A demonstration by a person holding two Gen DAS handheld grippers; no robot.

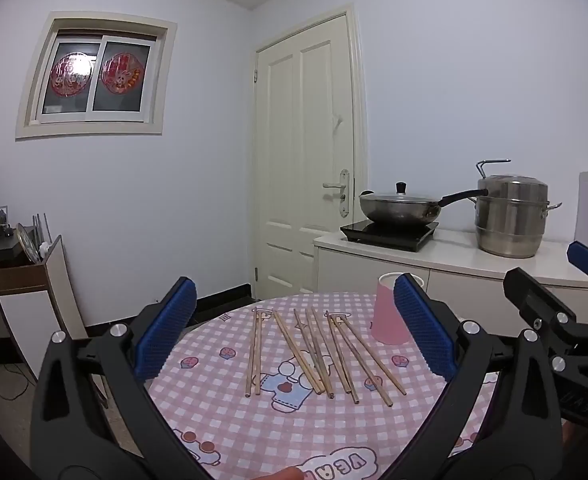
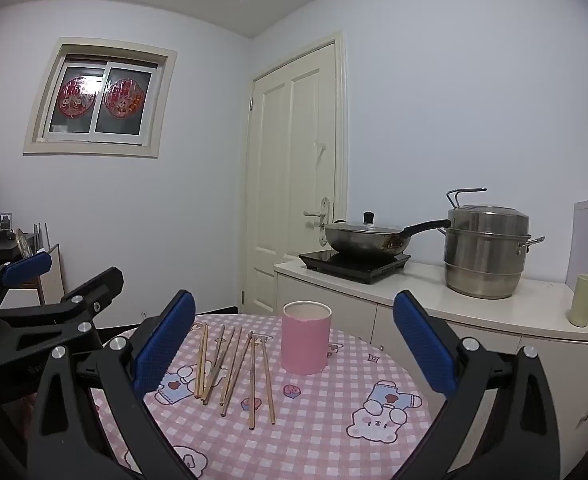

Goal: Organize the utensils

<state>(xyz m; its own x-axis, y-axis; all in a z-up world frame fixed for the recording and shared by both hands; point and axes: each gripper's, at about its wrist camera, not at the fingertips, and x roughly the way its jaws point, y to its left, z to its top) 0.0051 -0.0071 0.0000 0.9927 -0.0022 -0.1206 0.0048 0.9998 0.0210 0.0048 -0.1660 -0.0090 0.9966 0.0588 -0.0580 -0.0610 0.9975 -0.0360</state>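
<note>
We hold both the left hand-held gripper [image 1: 294,332] and right hand-held gripper [image 2: 294,344] spread empty, chopsticks [image 1: 318,354] and pink cup [image 2: 305,337] lying ahead on the counter [image 2: 334,432].

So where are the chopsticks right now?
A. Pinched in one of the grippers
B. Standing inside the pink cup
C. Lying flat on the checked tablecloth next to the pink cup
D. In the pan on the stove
C. The chopsticks lie loose on the checked tablecloth, to the left of the upright pink cup, and none are in the cup; both the left gripper and the right gripper are open and empty.
</note>
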